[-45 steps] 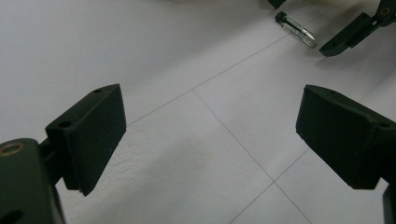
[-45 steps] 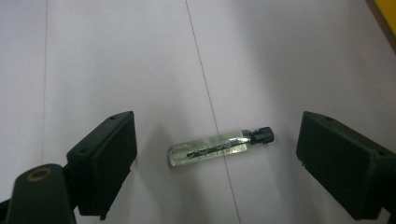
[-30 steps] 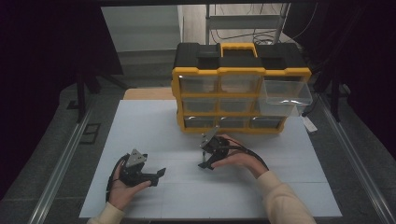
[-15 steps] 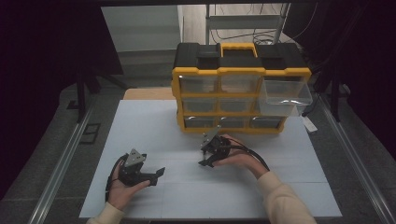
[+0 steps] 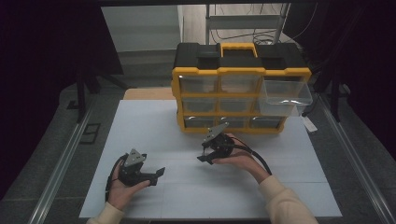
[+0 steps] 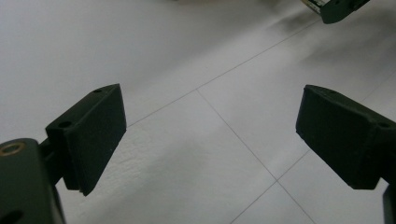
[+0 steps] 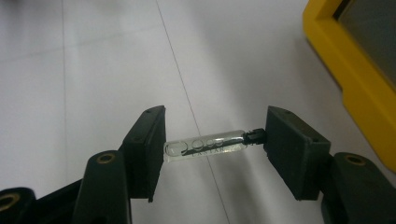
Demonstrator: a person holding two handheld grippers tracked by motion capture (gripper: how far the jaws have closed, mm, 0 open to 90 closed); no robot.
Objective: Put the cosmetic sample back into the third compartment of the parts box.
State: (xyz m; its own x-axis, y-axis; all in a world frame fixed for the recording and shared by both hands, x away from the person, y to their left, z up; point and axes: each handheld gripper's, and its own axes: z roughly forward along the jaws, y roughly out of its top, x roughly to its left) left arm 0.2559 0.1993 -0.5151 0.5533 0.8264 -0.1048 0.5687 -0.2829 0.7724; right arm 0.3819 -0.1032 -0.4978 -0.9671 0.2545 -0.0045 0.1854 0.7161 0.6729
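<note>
A small clear glass vial (image 7: 208,148) with a dark cap is held end to end between the jaws of my right gripper (image 7: 215,139), a little above the white table. That right gripper (image 5: 205,156) sits in front of the yellow and black drawer organizer (image 5: 240,72), near its bottom row. My left gripper (image 5: 156,173) rests low at the front left of the table. In its own view the left gripper (image 6: 210,133) stands wide open with nothing between its jaws.
The organizer's top right clear drawer (image 5: 285,95) is pulled out and looks empty. Its yellow frame (image 7: 345,70) lies close to the right gripper's right side. The white table sheet (image 5: 154,121) spreads around both hands. A tip of the right gripper (image 6: 336,7) shows far off.
</note>
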